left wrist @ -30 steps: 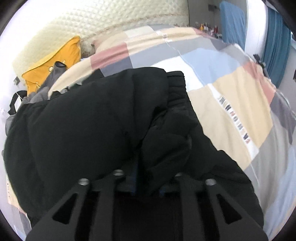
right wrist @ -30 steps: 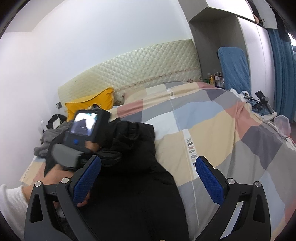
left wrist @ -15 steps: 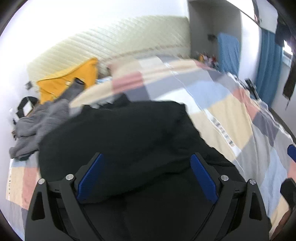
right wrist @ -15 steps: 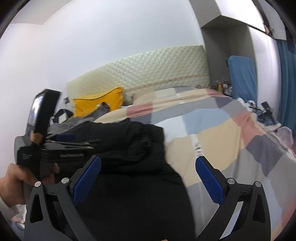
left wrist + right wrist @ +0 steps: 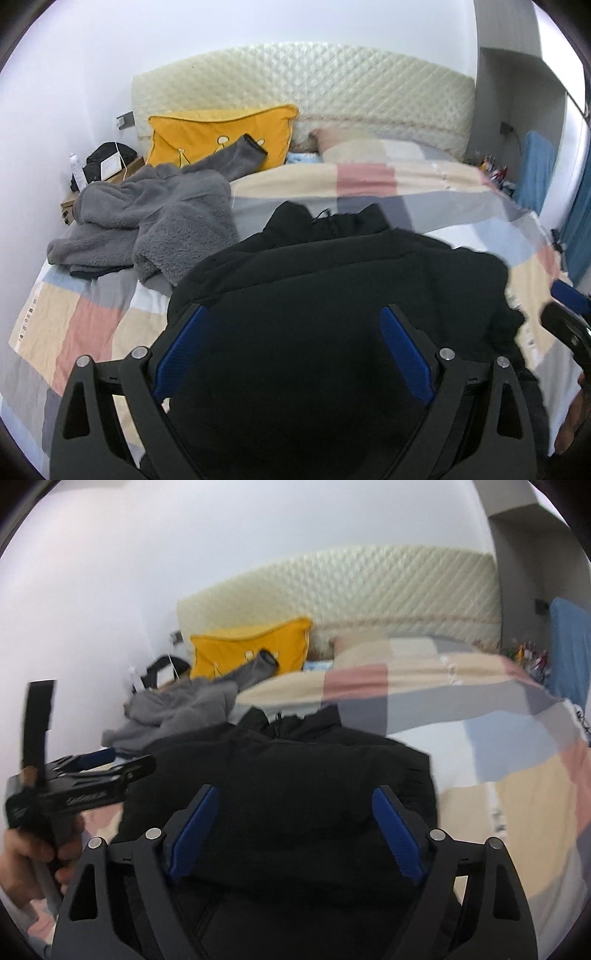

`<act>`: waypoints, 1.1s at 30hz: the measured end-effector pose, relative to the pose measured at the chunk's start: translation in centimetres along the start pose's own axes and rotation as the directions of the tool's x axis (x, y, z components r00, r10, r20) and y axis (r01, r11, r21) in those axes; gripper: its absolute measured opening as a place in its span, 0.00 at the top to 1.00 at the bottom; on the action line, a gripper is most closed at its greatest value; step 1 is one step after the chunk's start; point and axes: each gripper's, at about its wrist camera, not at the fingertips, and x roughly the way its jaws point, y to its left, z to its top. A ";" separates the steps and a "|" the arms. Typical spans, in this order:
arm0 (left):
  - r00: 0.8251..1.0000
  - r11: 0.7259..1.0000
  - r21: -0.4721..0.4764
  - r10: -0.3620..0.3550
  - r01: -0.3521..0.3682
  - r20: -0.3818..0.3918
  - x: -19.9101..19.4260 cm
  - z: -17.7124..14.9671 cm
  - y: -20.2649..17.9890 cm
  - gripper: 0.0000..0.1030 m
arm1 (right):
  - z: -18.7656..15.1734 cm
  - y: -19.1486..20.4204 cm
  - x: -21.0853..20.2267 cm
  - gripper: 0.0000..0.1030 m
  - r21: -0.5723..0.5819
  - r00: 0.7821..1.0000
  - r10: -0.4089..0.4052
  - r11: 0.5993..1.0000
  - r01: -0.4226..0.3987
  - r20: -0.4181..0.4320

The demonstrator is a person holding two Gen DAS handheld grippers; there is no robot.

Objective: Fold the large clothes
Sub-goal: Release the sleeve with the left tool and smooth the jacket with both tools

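Two grippers over one garment: the black jacket [image 5: 332, 280] lies bulked on the patchwork duvet [image 5: 388, 173], collar toward the quilted headboard [image 5: 303, 85], already doubled over on itself by the look of it.

Left gripper [image 5: 291, 343] has its jaws spread wide, nothing pinched; jacket fabric sits below and between the blue pads [image 5: 402, 354] but I see no contact. Right gripper [image 5: 295, 827] hovers over the same garment, jaws closing, still apart, no cloth caught between them as far as the blur lets me tell.

Step in hand, my read: between folds. One fold is laid down and both tools are repositioning for the next grab.

Next move needs both sets of pads down on the near hem or the outer edges, pinching all layers, not just the top shell. Padded fabric is thick and springy, so a shallow bite will likely slip.

Grey fleece [image 5: 147, 218] and yellow pillow [image 5: 214, 136] sit just beyond, left of the jacket; keep the fold clear of them.
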 end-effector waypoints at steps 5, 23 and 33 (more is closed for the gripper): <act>0.999 1.000 -0.011 0.006 -0.007 -0.040 4.5 -0.7 1.3 0.11 | -0.5 0.1 7.5 0.18 -0.057 0.993 -0.080 0.996 0.076 -0.084; 0.996 0.999 0.029 -0.025 0.028 -0.086 11.7 -2.3 1.5 0.11 | -4.2 -1.7 14.9 0.13 -0.096 0.981 -0.082 0.993 0.066 -0.174; 0.997 1.000 0.016 -0.010 0.012 -0.081 14.0 -2.5 1.3 0.10 | -4.6 -2.0 17.6 0.11 -0.097 0.978 -0.090 0.993 0.073 -0.190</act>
